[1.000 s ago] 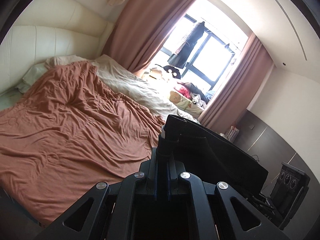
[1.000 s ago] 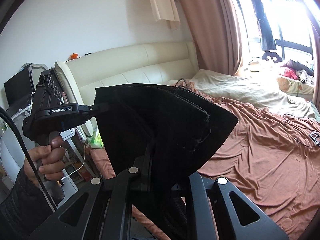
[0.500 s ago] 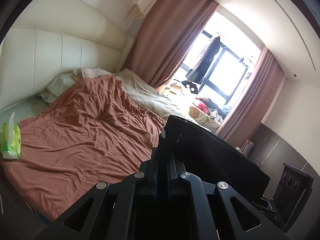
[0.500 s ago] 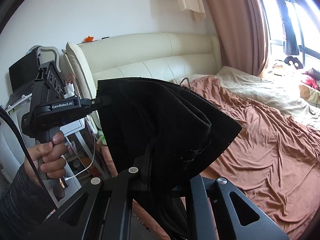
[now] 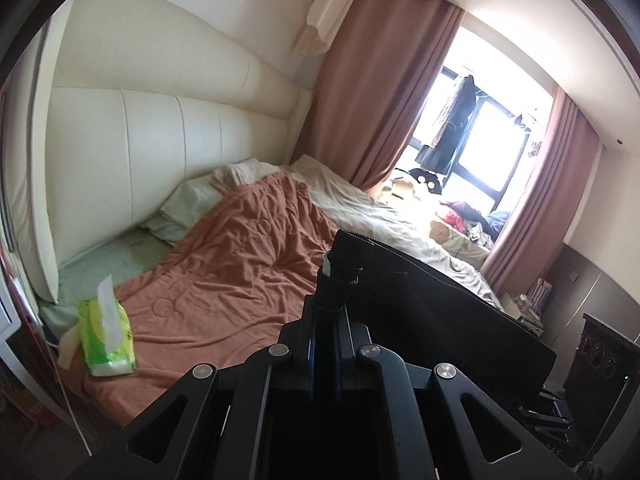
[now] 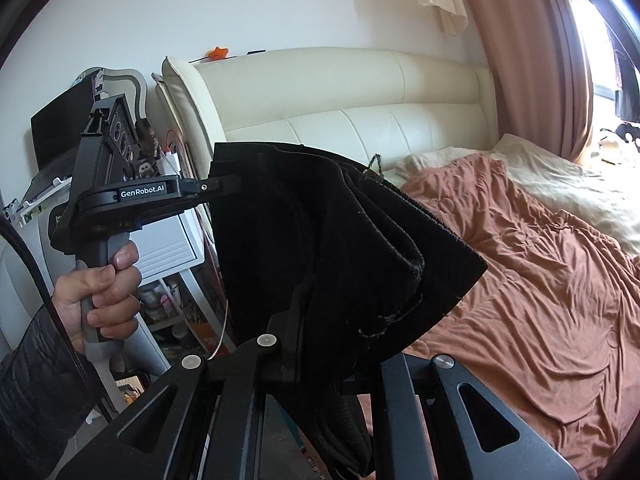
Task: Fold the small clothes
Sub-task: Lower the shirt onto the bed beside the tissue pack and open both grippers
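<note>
Both pairs of jaws are closed tight on the same piece. Our left gripper (image 5: 335,276) pinches one top corner of the black garment (image 5: 420,312), and in the right wrist view we see this left gripper (image 6: 224,185) from the side, with its fingers clamped on the cloth edge. Our right gripper (image 6: 298,320) is mostly covered by the black garment (image 6: 328,240), so we cannot see its fingertips, but the cloth goes down between its fingers and they look shut on it.

The garment hangs in the air between the two grippers, already doubled in several layers, above the near edge of the bed. It does not touch the rust-coloured blanket (image 5: 240,264) yet.

We judge that the step in hand is to bring the garment over the bed and lay it flat for the next fold. To do this well, we should keep both grips closed and keep the top edge stretched between them, so the layers do not slip apart. We should lower the hanging bottom edge first onto a smooth part of the blanket, then bring the top edge down after it. The green tissue pack (image 5: 105,334) lies near the bed's corner, so we should put the cloth well apart from it. The left hand (image 6: 100,292) should stay level with the right one, otherwise the fold can lie crooked.
</note>
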Motion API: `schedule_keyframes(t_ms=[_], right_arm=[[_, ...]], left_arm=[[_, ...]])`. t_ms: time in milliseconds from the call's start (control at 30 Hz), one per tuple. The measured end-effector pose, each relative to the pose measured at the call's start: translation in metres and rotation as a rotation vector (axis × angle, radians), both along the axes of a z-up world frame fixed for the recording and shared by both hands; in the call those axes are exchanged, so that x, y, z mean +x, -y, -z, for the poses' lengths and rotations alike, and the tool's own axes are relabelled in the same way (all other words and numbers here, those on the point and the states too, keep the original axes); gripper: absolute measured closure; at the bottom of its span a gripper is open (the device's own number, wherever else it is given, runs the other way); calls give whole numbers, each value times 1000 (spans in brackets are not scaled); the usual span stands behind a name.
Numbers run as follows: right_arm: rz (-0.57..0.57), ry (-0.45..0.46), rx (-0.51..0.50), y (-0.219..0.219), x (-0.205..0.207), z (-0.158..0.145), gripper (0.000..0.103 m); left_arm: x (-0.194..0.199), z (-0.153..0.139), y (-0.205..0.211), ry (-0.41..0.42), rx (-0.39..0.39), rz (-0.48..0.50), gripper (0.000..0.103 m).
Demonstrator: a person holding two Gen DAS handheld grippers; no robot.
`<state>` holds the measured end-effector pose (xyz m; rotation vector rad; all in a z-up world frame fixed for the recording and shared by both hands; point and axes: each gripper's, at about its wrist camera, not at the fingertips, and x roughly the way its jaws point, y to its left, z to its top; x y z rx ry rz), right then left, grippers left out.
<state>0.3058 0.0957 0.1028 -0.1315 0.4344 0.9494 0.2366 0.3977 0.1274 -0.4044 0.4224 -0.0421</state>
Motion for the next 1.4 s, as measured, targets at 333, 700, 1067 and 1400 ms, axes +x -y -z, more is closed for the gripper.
schedule_keyframes(t_ms=[333,700,1067,1400], right_arm=[[-27,-54,-4,-89,18,24,96],[-56,-153,-46,-157,87,75,96],[45,-224,-92,-194,182,123,96],[211,-265,-159,-212,244,169,93]], left_arm=[[5,10,-73,-28,44,-82,97],[54,51,-105,-124,81,-127,97],[159,121,-128,-235,82,-118,97],[235,175,-121,-335,119,-104,97]])
